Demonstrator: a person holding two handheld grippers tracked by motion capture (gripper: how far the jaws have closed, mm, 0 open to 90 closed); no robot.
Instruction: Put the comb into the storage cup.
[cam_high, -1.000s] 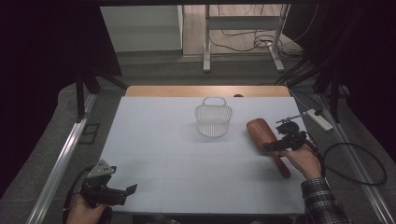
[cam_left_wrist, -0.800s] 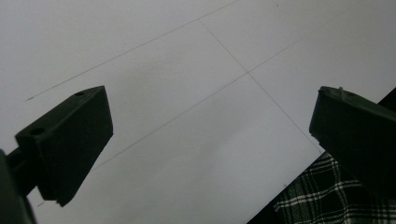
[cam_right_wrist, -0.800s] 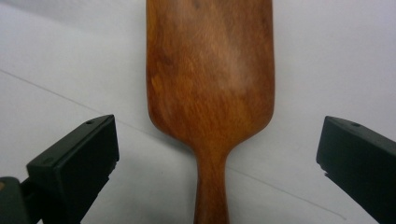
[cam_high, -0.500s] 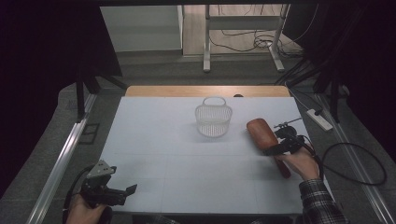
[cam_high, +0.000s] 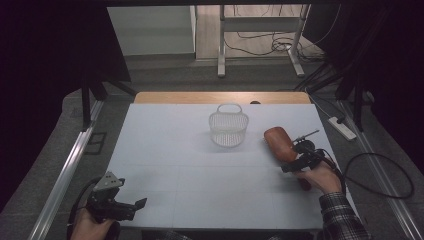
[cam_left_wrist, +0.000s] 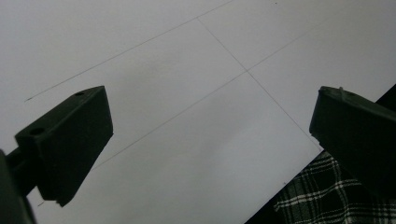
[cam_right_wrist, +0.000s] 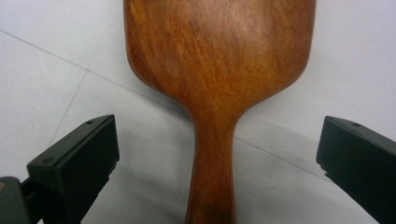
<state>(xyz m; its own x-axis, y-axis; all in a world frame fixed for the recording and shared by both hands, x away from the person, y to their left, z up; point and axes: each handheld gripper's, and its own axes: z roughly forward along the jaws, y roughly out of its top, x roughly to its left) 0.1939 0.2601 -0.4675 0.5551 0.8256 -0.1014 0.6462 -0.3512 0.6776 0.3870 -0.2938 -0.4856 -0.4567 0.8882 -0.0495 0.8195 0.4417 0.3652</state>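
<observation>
One white basket (cam_high: 229, 128) — nothing inside — beside wooden paddle (cam_high: 279, 142).

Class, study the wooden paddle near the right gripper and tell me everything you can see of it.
The paddle looks like reddish-brown wood with visible grain and a smooth sheen. It has a broad blade with rounded shoulders that narrows into a slim handle. It lies flat on the white table, right of the basket and apart from it, blade pointing away from the person. The right gripper is over the handle, jaws wide open either side, not touching it.
</observation>
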